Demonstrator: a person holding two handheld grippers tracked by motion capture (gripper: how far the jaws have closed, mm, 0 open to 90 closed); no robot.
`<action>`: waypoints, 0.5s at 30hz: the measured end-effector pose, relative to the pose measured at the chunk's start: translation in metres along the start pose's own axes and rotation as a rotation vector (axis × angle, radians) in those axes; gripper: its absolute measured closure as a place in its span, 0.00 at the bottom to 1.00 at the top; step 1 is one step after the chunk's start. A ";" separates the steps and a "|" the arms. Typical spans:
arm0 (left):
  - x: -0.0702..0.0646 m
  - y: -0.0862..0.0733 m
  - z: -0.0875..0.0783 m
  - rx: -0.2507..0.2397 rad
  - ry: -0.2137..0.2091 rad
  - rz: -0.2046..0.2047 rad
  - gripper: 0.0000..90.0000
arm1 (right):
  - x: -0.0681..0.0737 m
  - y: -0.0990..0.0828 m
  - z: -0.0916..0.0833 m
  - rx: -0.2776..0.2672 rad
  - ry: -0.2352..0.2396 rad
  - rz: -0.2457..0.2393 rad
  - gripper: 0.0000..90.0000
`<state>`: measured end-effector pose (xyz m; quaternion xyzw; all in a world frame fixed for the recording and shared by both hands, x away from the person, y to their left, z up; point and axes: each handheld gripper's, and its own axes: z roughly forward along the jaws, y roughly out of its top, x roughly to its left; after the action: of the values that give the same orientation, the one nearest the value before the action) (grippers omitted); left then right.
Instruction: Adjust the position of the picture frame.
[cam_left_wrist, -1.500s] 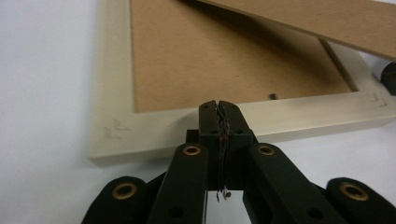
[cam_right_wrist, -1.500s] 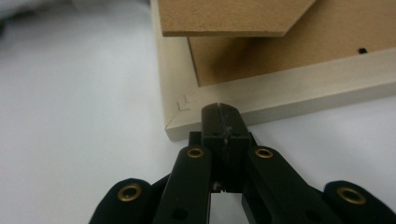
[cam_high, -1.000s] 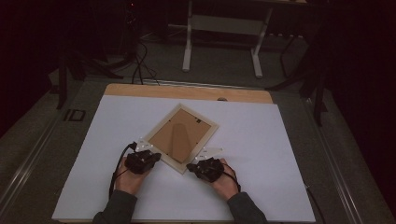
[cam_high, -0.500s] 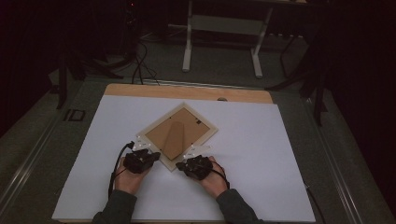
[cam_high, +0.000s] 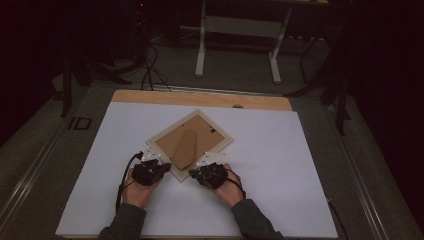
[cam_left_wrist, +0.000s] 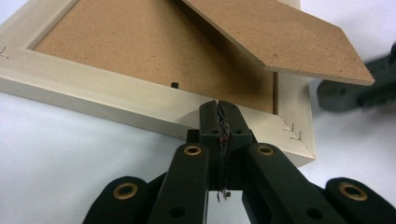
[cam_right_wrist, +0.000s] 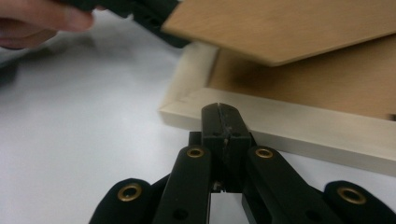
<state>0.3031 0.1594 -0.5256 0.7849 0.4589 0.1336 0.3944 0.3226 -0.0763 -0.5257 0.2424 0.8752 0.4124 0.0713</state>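
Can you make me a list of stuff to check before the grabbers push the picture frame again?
1. Frame lies flat, back side up, on the white board: ok.
2. Left gripper shut, tip at the frame's edge: ok.
3. Right gripper shut, tip at the other near edge: ok.
4. Stand flap sticks up off the backing, above both tips: not ok if the tips lift.
5. Tips really pressing the wood: cannot tell.
6. Room on the board beyond the frame: ok.
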 end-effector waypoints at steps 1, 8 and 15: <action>0.000 0.000 0.000 0.000 0.000 0.000 1.00 | 0.000 0.000 0.000 0.000 0.000 0.000 1.00; 0.000 0.000 -0.001 0.004 0.011 0.003 1.00 | -0.033 0.002 -0.016 -0.005 -0.079 0.052 1.00; 0.002 -0.001 -0.003 0.006 0.022 -0.002 1.00 | -0.057 0.001 -0.021 -0.008 -0.152 0.077 1.00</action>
<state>0.3015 0.1628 -0.5251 0.7840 0.4646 0.1406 0.3870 0.3659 -0.1178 -0.5151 0.3065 0.8556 0.3986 0.1226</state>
